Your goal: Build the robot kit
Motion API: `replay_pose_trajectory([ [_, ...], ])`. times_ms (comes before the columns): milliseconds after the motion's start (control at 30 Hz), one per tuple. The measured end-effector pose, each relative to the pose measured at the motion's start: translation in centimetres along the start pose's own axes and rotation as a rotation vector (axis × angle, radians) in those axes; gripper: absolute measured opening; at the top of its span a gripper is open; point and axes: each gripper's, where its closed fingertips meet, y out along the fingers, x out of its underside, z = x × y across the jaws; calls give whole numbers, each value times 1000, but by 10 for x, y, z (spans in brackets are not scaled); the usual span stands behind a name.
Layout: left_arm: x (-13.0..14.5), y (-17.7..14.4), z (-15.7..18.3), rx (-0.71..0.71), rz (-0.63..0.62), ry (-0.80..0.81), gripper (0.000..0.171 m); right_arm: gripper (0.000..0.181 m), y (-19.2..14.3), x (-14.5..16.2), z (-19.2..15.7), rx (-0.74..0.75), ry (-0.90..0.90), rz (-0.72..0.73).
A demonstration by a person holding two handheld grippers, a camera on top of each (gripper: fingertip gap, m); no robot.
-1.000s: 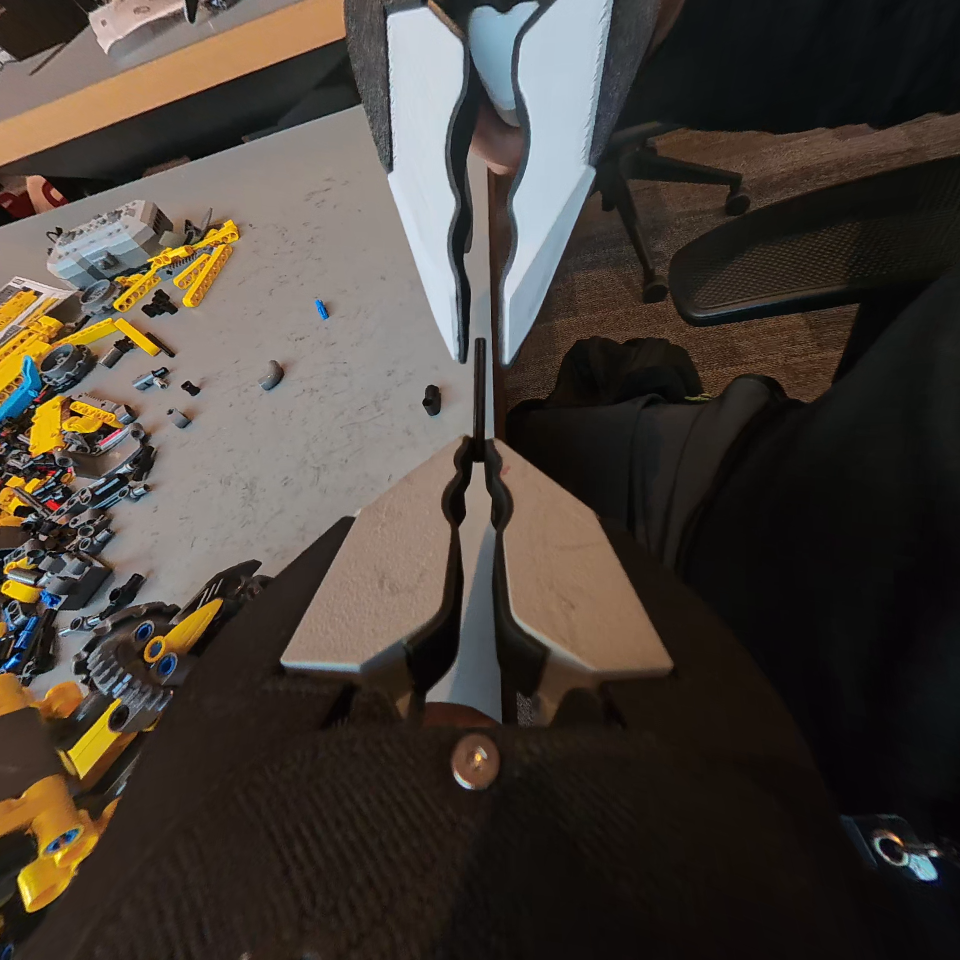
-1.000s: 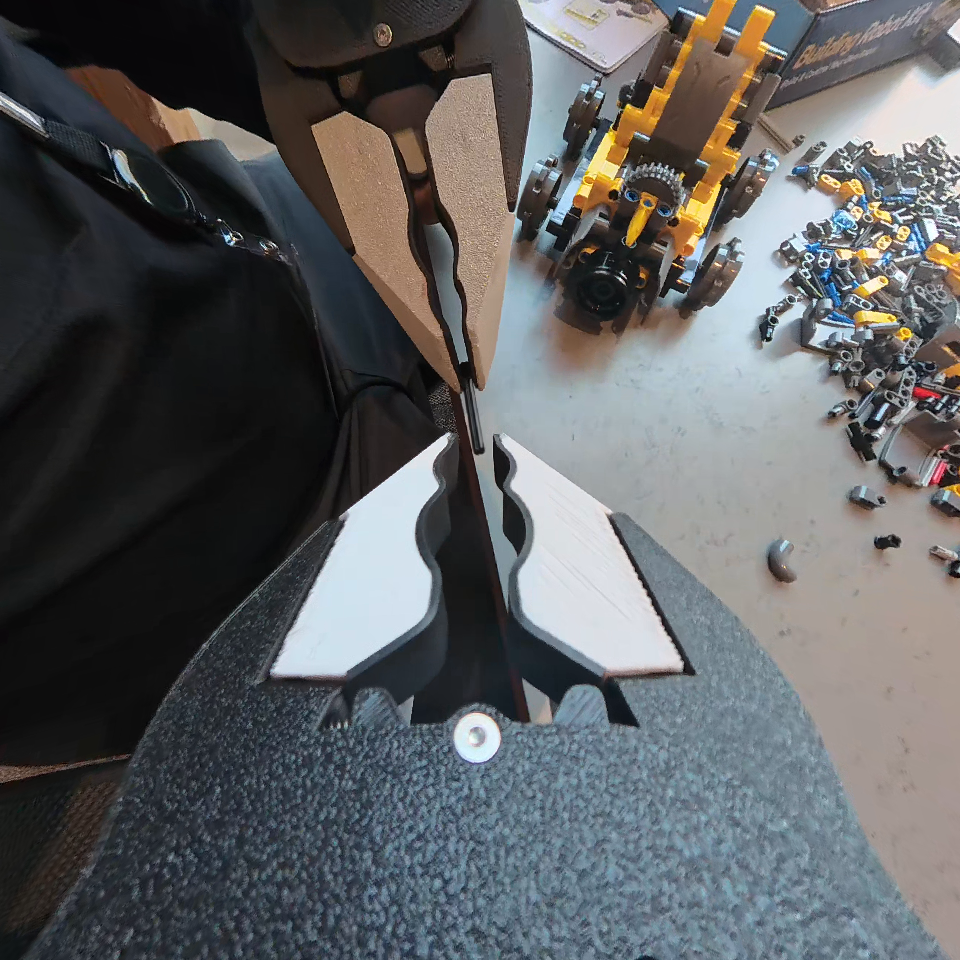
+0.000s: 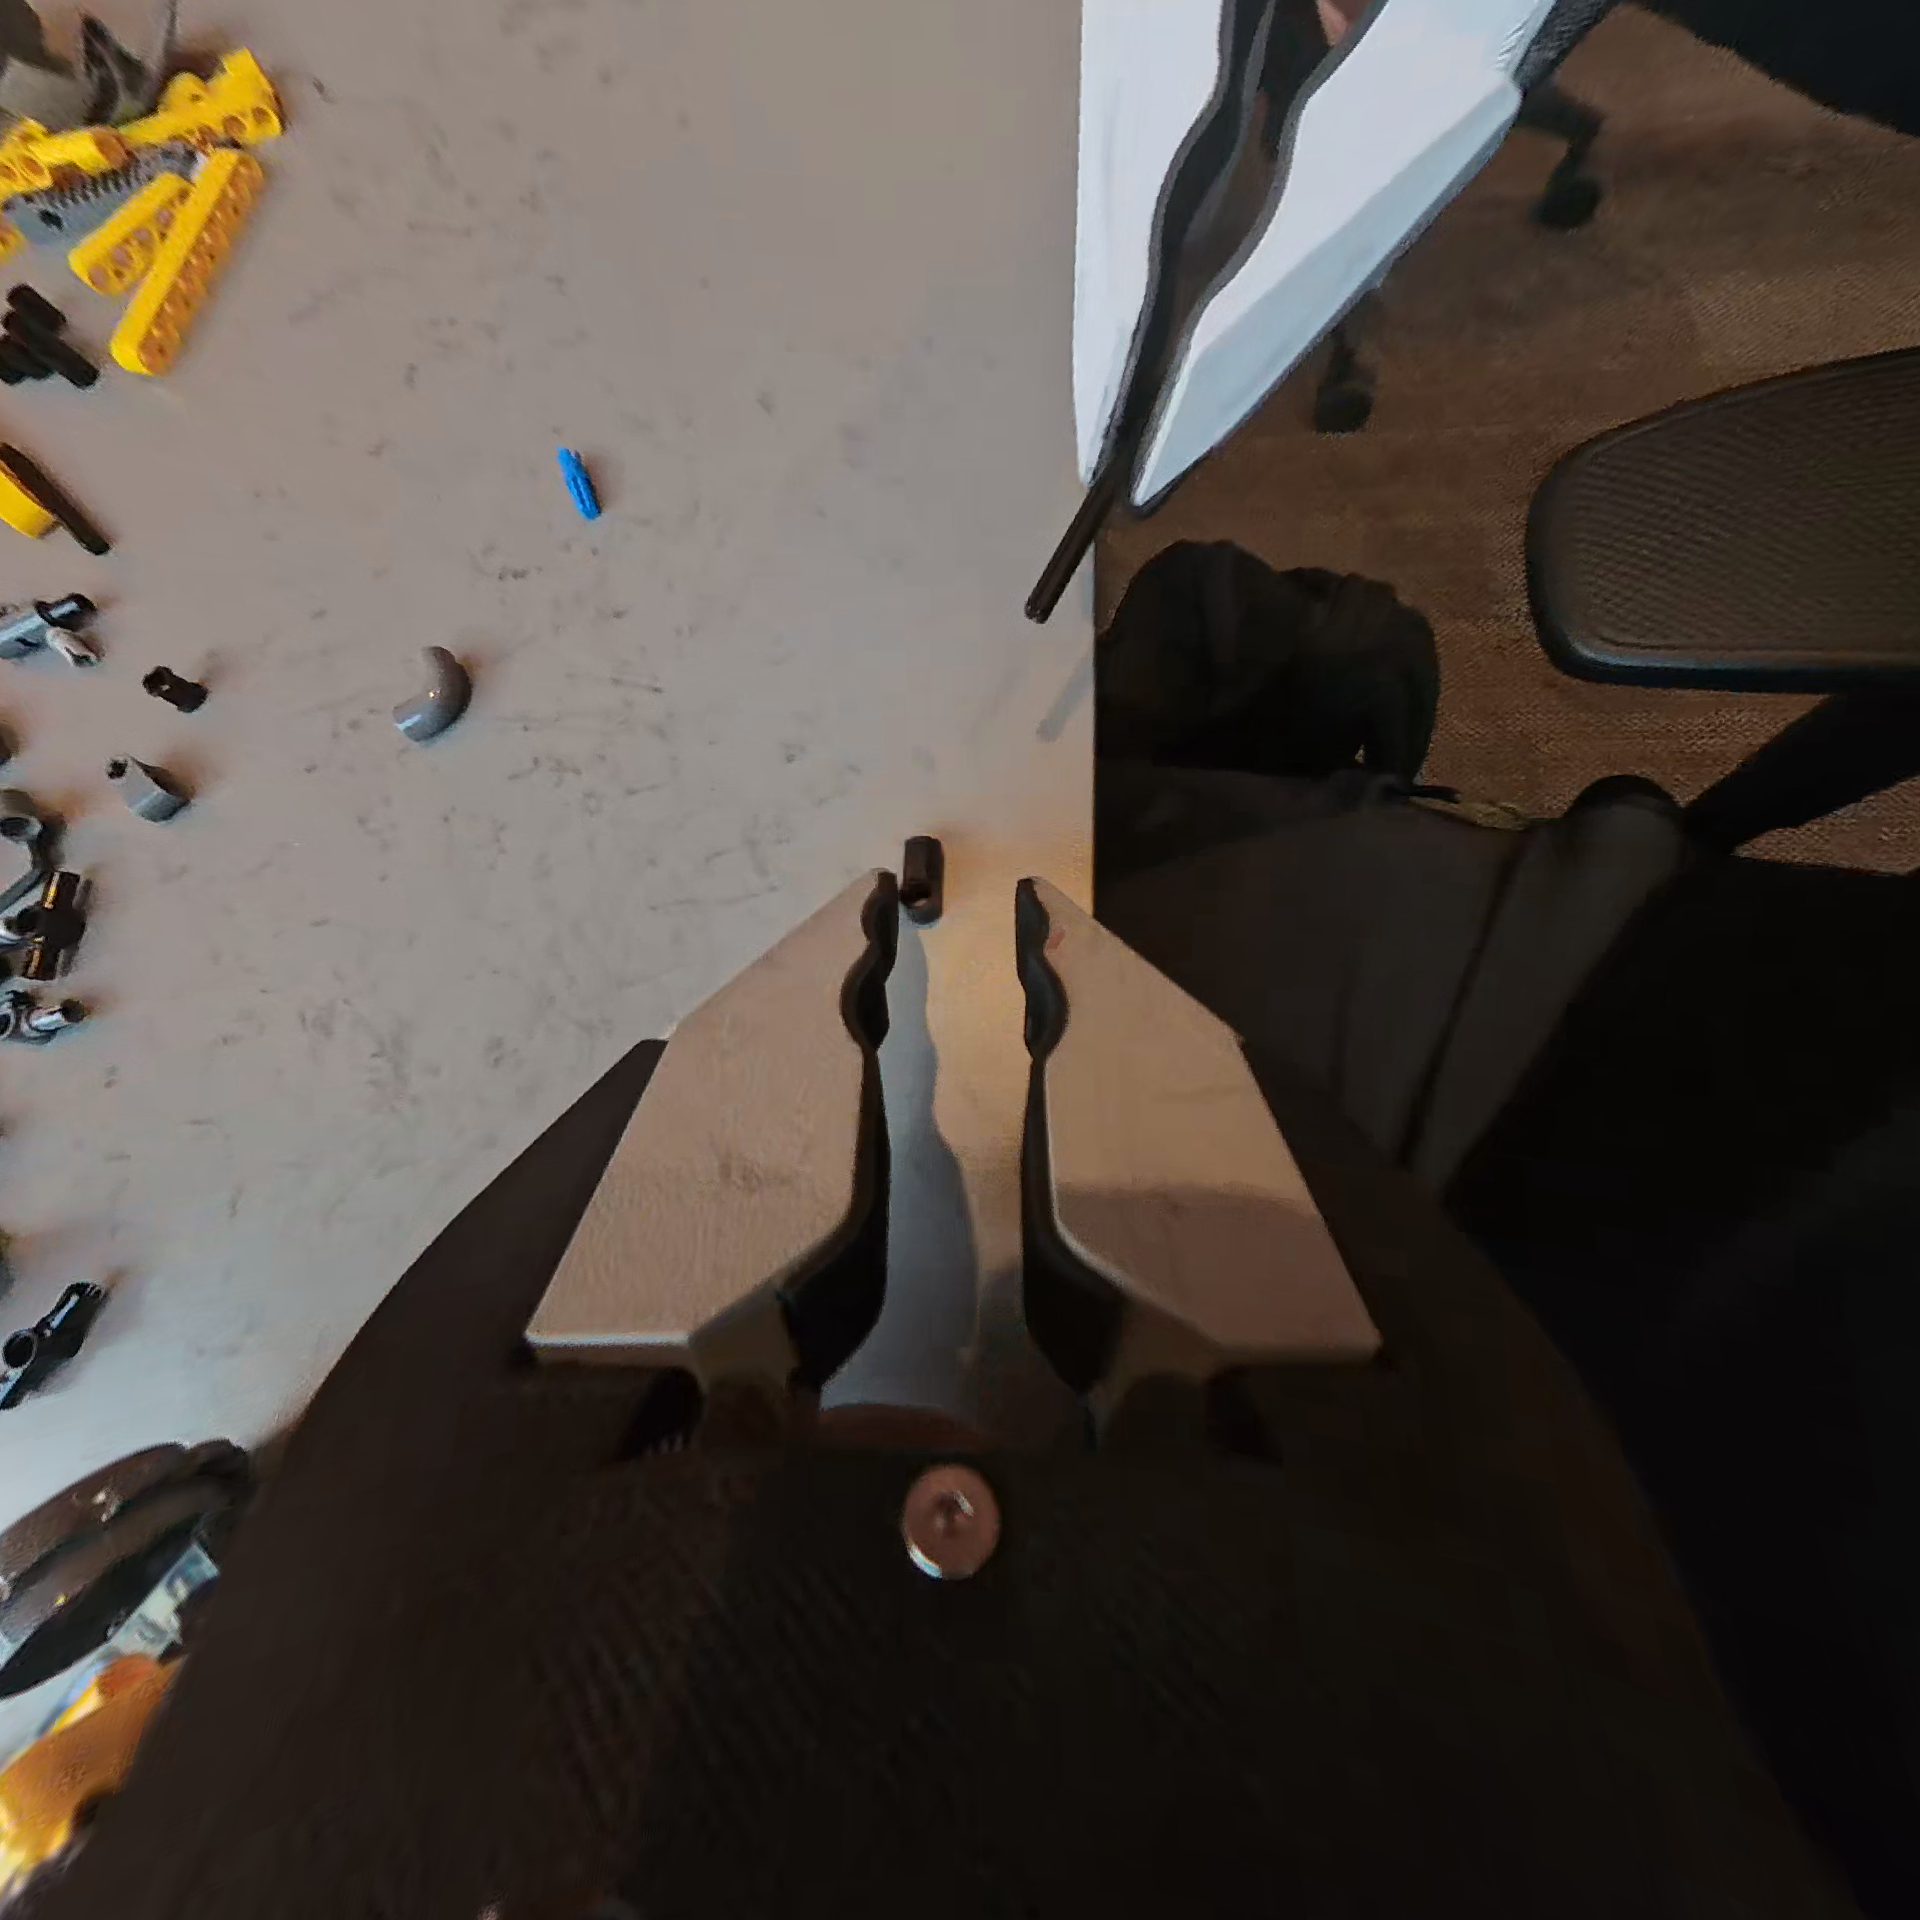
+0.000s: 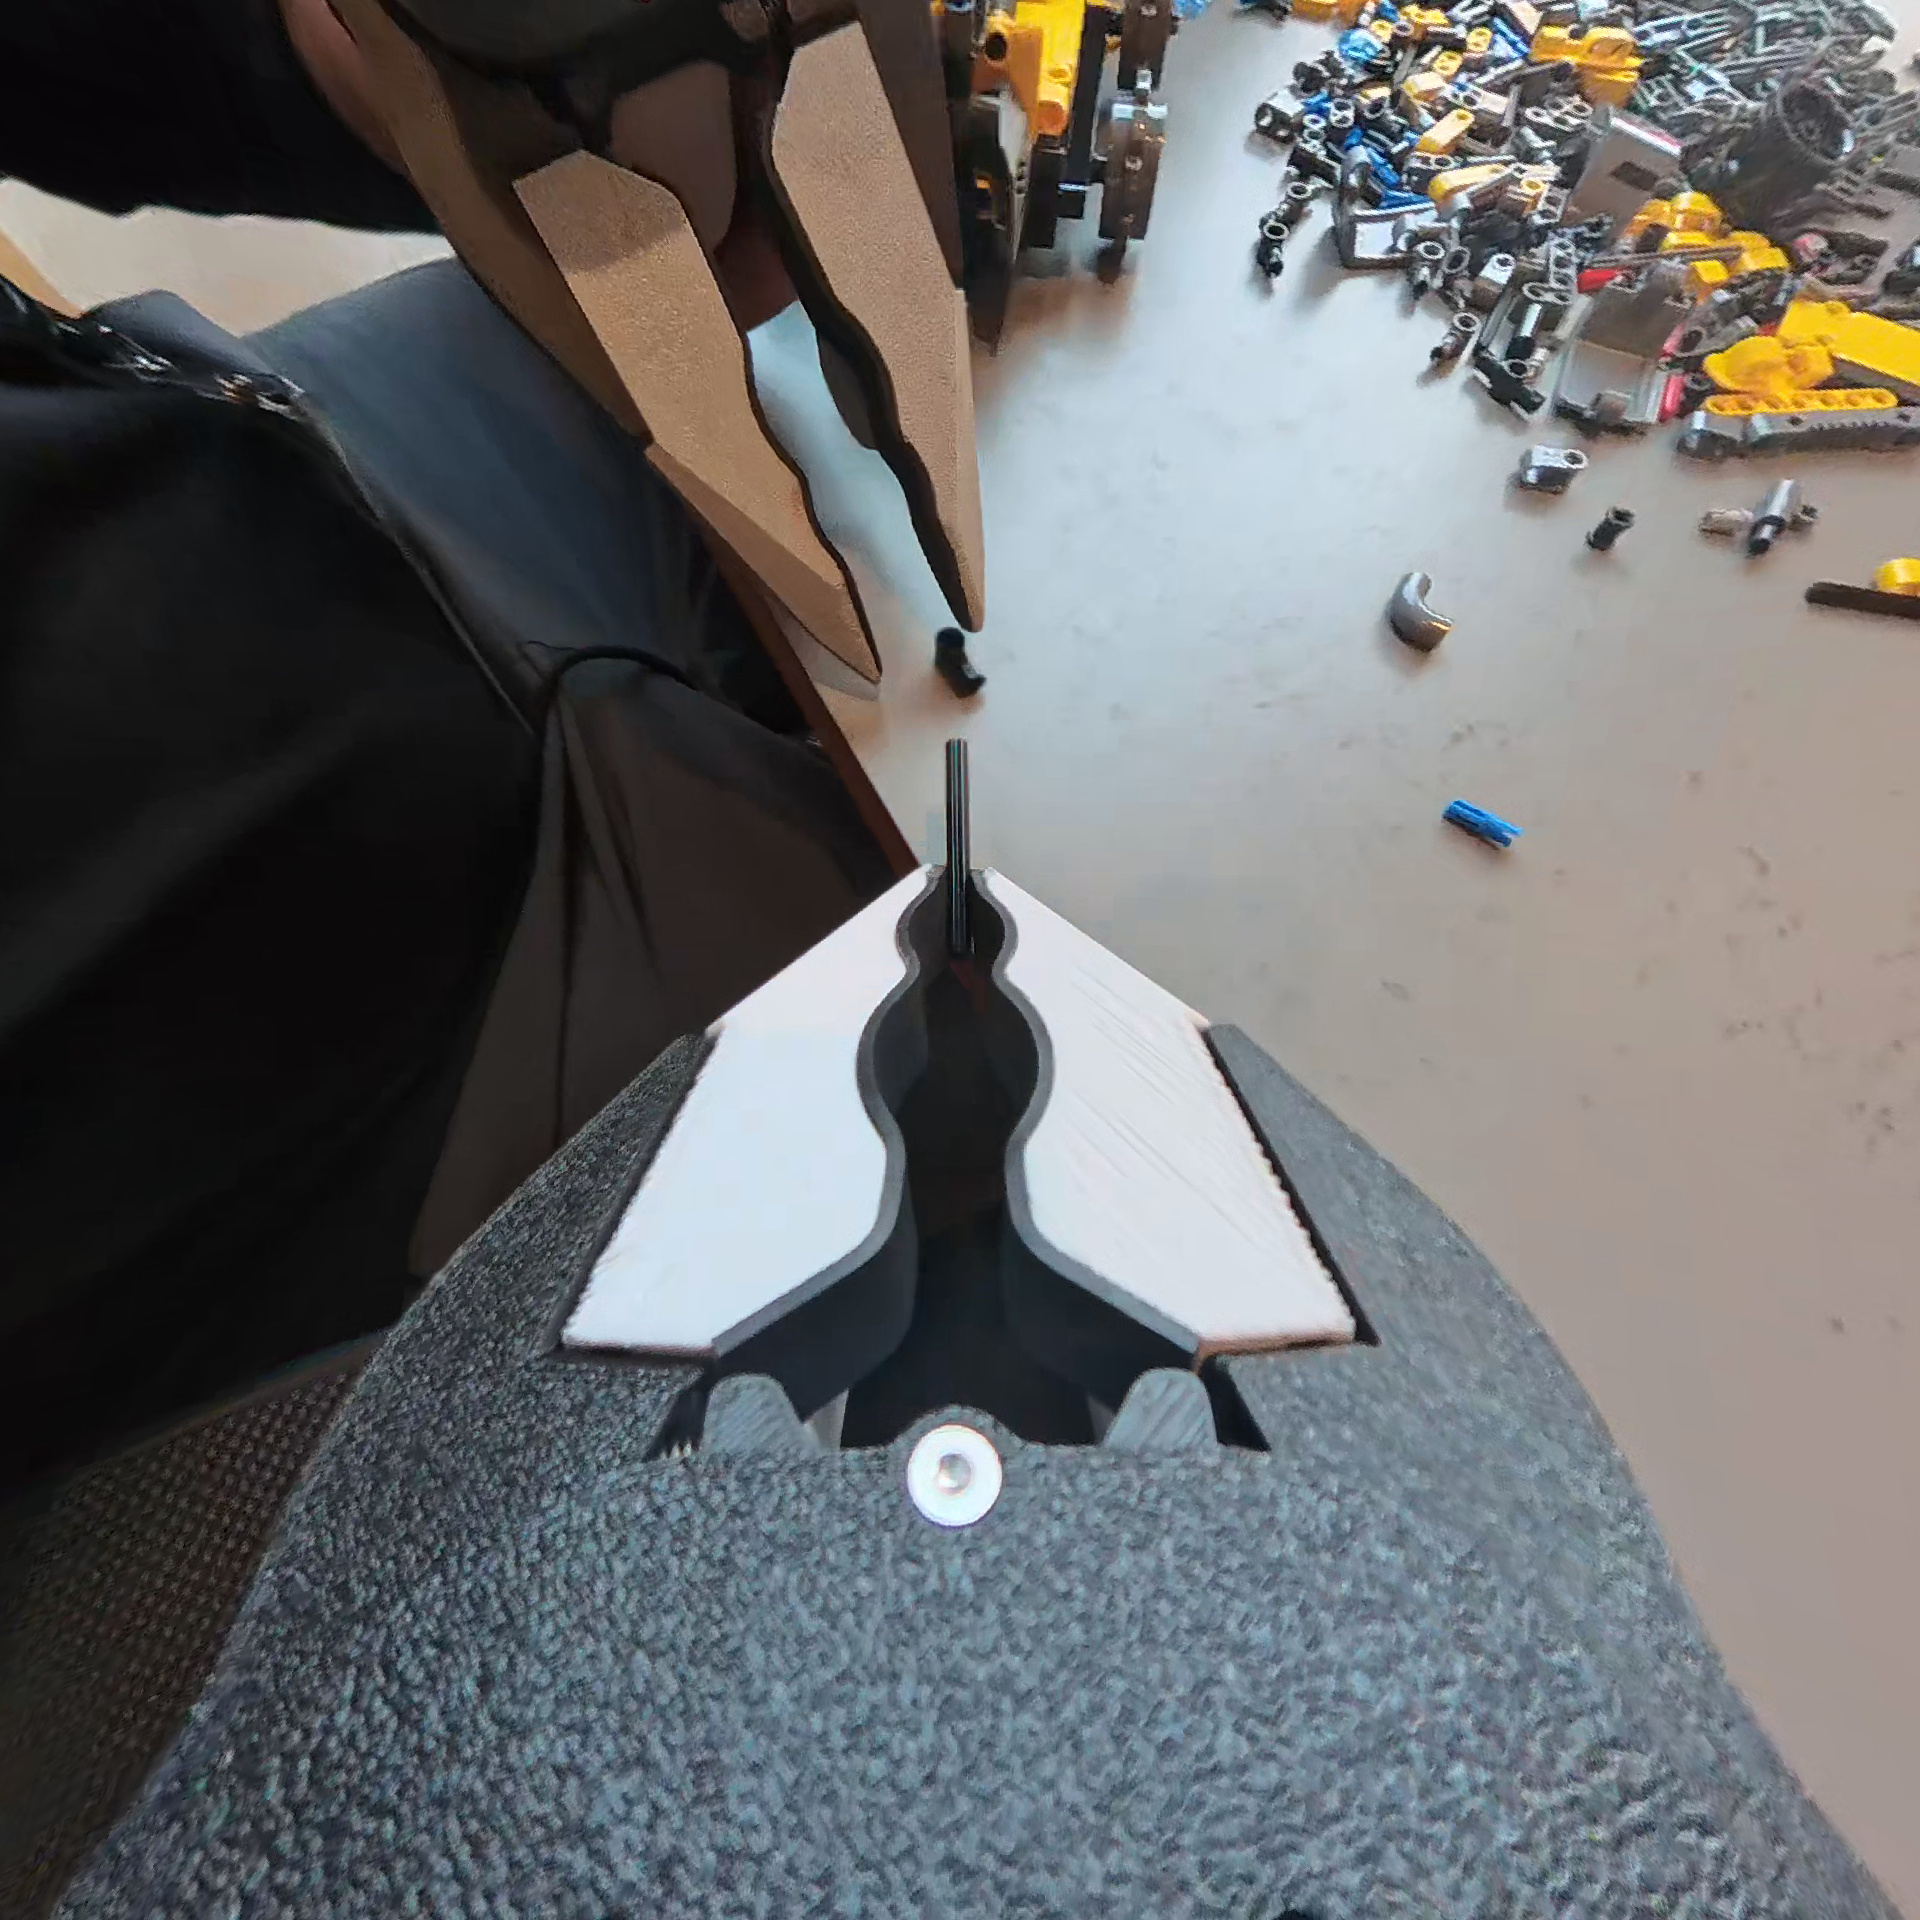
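My right gripper (image 4: 956,878) has white fingers and is shut on a thin black axle (image 4: 955,821) that sticks out forward past its tips, above the grey table (image 4: 1247,1039) near its edge. In the left wrist view the axle (image 3: 1065,556) points down from the right gripper (image 3: 1117,488). My left gripper (image 3: 956,888) has grey fingers, is open and empty, and sits low over the table. A small black connector (image 3: 921,878) lies right at its left fingertip. The right wrist view shows the same connector (image 4: 958,665) between the tips of the open left gripper (image 4: 920,639).
A blue pin (image 3: 579,483), a grey elbow piece (image 3: 434,694) and yellow beams (image 3: 177,239) lie on the table. A big pile of loose parts (image 4: 1610,187) and a yellow model vehicle (image 4: 1049,104) are farther off. The table edge (image 3: 1091,727) borders a person's dark clothing and an office chair (image 3: 1745,530). My right fingertips sit around 7 cm from my left ones.
The left gripper held the axle and the right was open around its tip. Now the right is shut on the axle; the left has opened and dropped to the black connector.
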Motion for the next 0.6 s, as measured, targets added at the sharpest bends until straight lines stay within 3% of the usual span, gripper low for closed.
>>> replay_pose_trajectory([
  [133,3,5,-7,-8,-51,5,16,4,9,5,2,-7,-16,-23],
  [233,4,6,-6,16,-57,22,4,3,16,6,5,-9,-38,-48],
  [600,5,3,7,76,15,2,4,2,29,-3,3,-77,-181,-117],
])
